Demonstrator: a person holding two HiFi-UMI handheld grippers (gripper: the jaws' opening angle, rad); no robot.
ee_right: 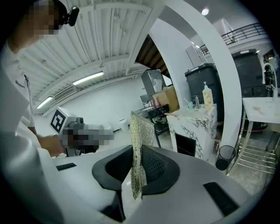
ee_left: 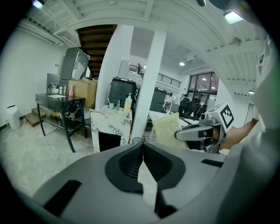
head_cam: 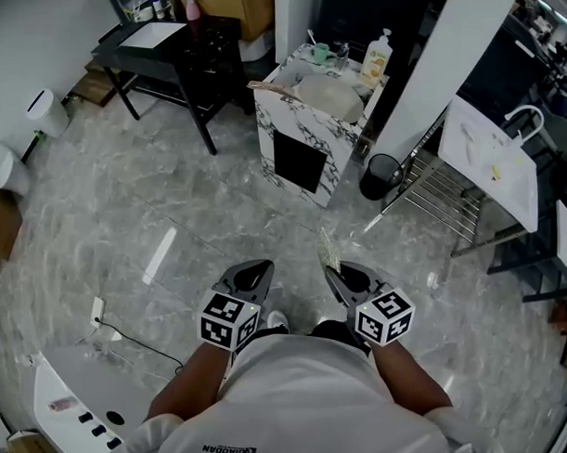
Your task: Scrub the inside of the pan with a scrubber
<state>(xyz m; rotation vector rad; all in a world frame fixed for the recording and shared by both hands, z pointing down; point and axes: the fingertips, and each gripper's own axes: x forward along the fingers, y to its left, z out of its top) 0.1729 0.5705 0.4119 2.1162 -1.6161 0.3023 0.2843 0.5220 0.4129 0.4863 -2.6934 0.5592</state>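
My right gripper [head_cam: 330, 269] is shut on a glittery mesh scrubber [head_cam: 329, 249], which stands on edge between its jaws [ee_right: 139, 151]. The same scrubber [ee_left: 168, 130] shows at right in the left gripper view. My left gripper [head_cam: 262, 268] is shut with nothing in it; its jaws meet at the tips [ee_left: 142, 145]. Both grippers are held side by side over the floor, well short of a marble-patterned counter [head_cam: 285, 124]. On that counter lies a pale round pan [head_cam: 331, 95]; its inside is too small to make out.
A soap bottle [head_cam: 376, 59] and cups stand at the counter's back. A black waste bin [head_cam: 382, 176] sits by its right side, beside a white pillar [head_cam: 438, 68] and a metal rack [head_cam: 447, 194]. A black table [head_cam: 178, 50] stands at far left.
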